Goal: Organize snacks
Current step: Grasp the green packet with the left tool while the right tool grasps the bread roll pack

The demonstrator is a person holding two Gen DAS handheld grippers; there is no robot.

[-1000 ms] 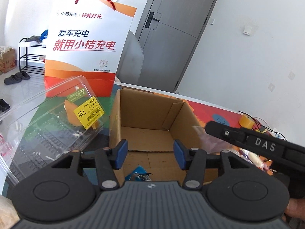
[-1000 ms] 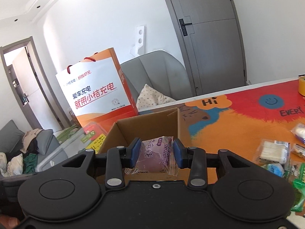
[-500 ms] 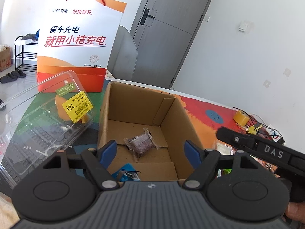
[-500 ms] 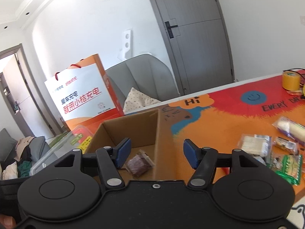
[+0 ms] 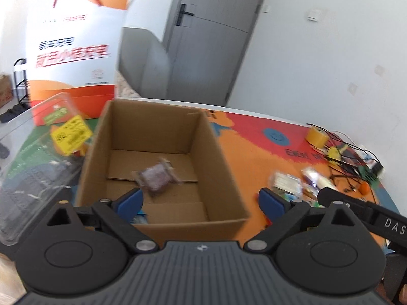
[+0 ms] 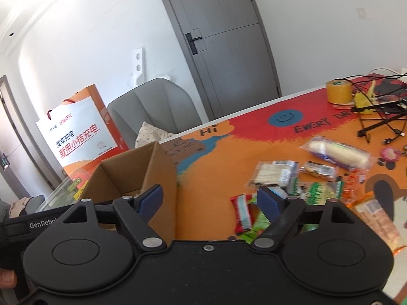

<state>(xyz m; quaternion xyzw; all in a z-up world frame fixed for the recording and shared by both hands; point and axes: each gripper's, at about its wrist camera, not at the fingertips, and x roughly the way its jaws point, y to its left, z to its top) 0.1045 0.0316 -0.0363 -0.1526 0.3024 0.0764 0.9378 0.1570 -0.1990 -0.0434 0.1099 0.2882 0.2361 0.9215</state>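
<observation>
We judge the wrapped snacks (image 6: 300, 178) heaped near the tabletop's (image 6: 218, 157) right edge light, crinkly and slippery, best pinched across the middle. Our left tongs (image 5: 201, 200) and right tongs (image 6: 211, 199) both gape wide, holding nothing. The cardboard box (image 5: 218, 157) near the left edge holds one purple-brown packet (image 5: 156, 178) and something blue at its front wall.

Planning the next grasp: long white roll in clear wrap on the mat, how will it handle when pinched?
The long white roll looks soft, so a firm pinch probably dents it. Its glossy clear wrap may slip between the pads. It lies flat on the mat, apart from the other packets; being rounded, it might roll if nudged sideways.
</observation>
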